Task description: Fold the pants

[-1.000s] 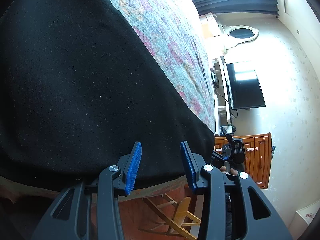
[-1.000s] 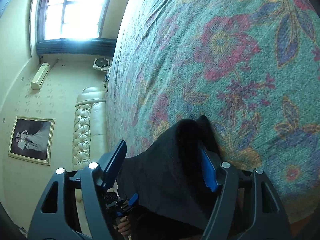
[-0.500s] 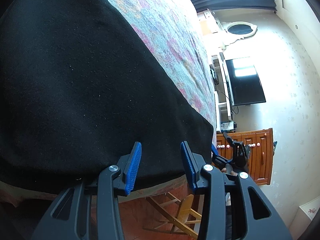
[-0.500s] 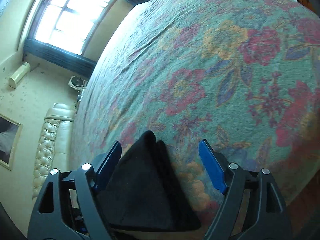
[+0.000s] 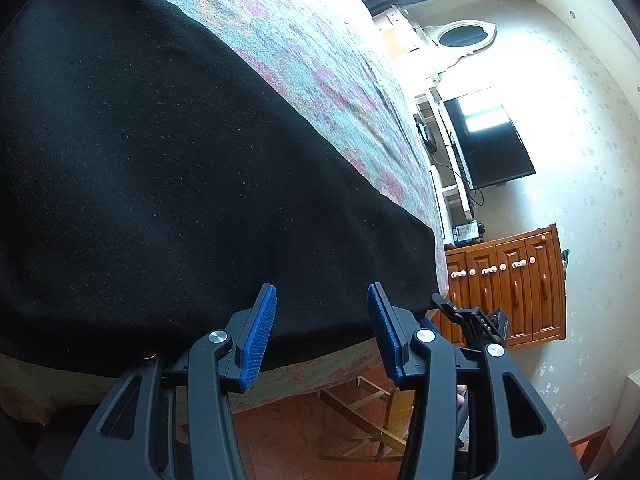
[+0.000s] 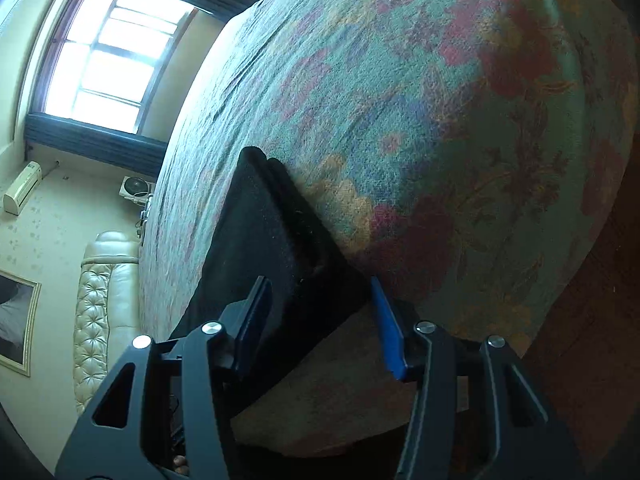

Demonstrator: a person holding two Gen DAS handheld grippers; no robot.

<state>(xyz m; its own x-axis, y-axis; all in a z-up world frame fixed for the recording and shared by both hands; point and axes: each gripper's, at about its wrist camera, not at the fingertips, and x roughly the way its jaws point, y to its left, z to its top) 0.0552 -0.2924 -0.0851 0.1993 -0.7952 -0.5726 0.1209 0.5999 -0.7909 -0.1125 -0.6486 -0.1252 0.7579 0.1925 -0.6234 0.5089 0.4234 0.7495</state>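
Left wrist view shows the black pants (image 5: 168, 168) spread flat on the flowered bedspread (image 5: 320, 64), their near edge running along the bed's rim. The left tongs (image 5: 322, 332) hover over that edge with the blue pads apart, cloth behind them but no pad pressing on it — open, and they have just been opening a little further.

Right wrist view shows the other end: a narrow, layered corner of the pants (image 6: 276, 248) lying on the bedspread (image 6: 440, 120) near the bed's edge. The right tongs (image 6: 318, 328) straddle it and have just been closing. The right pad sits at the cloth's edge, yet I see a gap on the left side, so I judge the grip not made — open around the corner.

To do this step well, I would let the right pads bite all the stacked layers at once, not only the top one, and set the left tongs low enough to catch the hem rather than skim it. Then both ends should lift together, keeping the cloth taut so the fold lands square.

Only the left view shows the broad flat panel, and the other gripper (image 5: 480, 324) below the corner. Only the right view shows the layering.
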